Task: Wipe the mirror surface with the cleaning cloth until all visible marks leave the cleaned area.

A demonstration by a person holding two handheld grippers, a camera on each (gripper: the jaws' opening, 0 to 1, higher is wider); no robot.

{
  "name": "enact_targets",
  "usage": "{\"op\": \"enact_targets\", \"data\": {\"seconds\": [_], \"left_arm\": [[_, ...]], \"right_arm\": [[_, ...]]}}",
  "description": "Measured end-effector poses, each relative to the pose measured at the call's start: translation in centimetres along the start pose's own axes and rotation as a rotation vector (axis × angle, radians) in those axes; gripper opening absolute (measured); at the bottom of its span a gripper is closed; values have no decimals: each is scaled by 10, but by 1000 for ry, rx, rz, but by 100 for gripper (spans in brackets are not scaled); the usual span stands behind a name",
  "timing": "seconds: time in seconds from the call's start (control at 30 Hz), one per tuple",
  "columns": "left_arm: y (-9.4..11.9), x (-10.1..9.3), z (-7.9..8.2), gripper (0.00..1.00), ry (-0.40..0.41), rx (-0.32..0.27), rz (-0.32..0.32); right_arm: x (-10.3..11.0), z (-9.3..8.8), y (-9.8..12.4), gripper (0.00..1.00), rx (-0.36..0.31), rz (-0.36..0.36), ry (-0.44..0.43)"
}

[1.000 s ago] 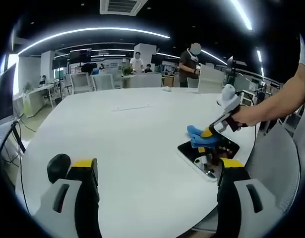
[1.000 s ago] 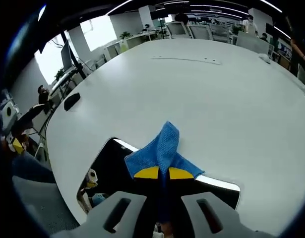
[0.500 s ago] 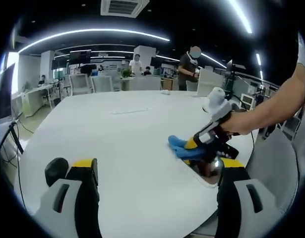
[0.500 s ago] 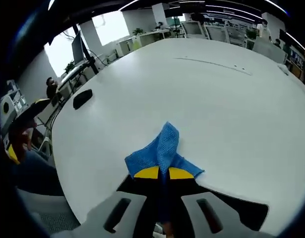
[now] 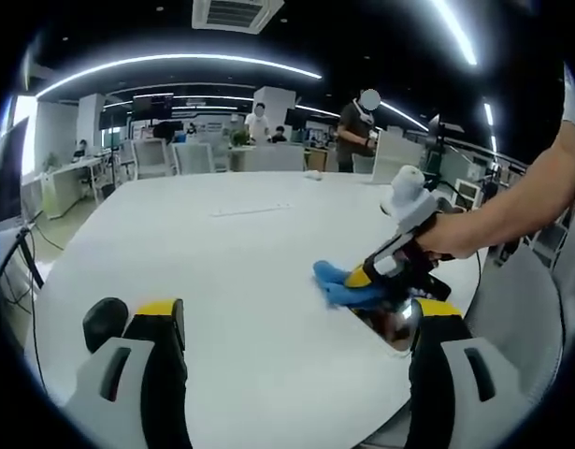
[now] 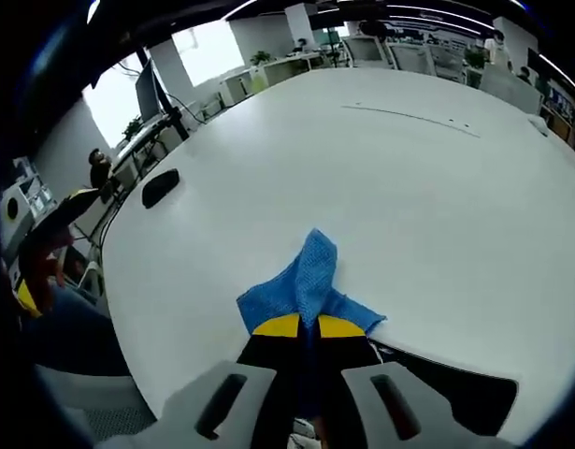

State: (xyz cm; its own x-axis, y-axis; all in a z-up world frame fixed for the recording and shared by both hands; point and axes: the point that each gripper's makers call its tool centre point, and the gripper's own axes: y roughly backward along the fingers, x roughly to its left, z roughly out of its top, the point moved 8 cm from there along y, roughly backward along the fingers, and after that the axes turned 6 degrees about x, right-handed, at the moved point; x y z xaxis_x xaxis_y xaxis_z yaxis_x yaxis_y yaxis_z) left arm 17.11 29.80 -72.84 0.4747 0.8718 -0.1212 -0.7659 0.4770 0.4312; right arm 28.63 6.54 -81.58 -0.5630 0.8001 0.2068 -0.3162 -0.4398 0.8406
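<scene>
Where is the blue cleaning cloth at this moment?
The cleaning cloth is pinched in the right gripper, low centre in the right gripper view, at the mirror's near edge on the white table.

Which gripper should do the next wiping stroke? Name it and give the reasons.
Right. The right gripper is shut on the blue cloth at the edge of the mirror. The left gripper is open, holds nothing, and sits back from the mirror.
</scene>
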Motion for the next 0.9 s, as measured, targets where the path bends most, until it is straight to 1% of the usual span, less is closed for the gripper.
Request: {"op": "enact_targets", "data": {"seconds": [0.17,0.33,0.5,0.77,0.9], "left_arm": [[-1,0,0,99,-3,1,-2],[-1,-3,3,99,-11,-4,-1],[2,-6,7,99,-9,-20,13],[2,-2,3,99,9,-30,20],[2,-4,3,99,14,-30,18]], "right_arm": [[4,-7,3,0,7,5,5],[7,-10,5,0,14,14,0],[14,-18,7,0,14,30,23],[22,-28,12,0,25,44,41],[25,-32,14,0,33,54,40]]}}
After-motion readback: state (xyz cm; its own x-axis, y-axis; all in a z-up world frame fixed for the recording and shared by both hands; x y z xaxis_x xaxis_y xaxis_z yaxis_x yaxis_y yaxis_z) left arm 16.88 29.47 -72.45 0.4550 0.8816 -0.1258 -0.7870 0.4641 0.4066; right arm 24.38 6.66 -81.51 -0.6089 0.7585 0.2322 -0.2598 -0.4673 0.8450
